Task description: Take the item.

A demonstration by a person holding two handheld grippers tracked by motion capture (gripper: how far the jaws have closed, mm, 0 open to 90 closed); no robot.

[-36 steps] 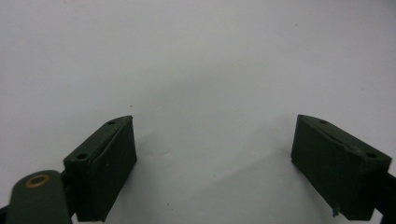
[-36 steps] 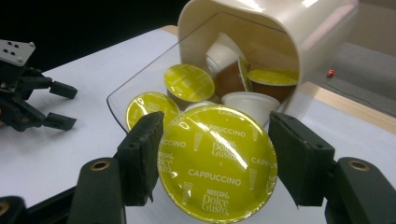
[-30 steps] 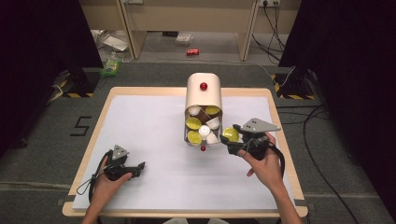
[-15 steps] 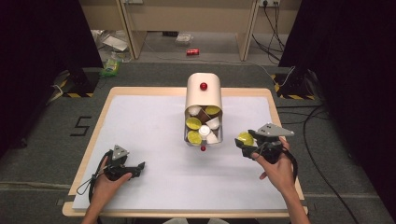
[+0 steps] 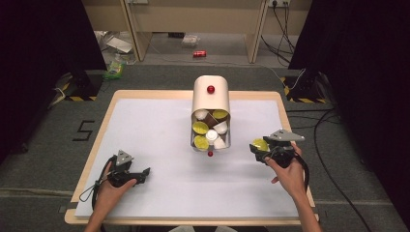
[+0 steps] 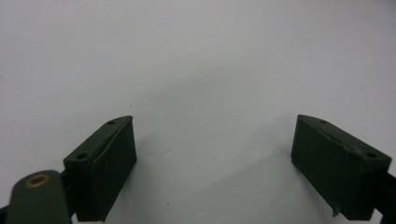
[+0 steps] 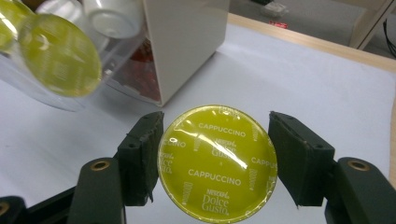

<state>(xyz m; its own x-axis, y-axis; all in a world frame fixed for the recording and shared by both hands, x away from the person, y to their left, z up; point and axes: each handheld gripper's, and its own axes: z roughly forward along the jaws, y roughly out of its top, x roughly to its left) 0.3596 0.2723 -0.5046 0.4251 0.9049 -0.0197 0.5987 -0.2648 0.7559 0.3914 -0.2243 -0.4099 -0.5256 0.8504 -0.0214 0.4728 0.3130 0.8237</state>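
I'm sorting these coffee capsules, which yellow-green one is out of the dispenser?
The yellow-green capsule labelled Cappuccino, gripped between the jaws of the right gripper right of the dispenser. The other yellow-green ones sit in the dispenser's clear drawer.

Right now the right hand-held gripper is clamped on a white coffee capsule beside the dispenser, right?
Not white. The right hand-held gripper is clamped on a yellow-green capsule with a Cappuccino lid, as the right gripper view shows. It is indeed beside the dispenser.

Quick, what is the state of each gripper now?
Left gripper: open, holding nothing, over the table.
Right gripper: closed on a yellow-green capsule.
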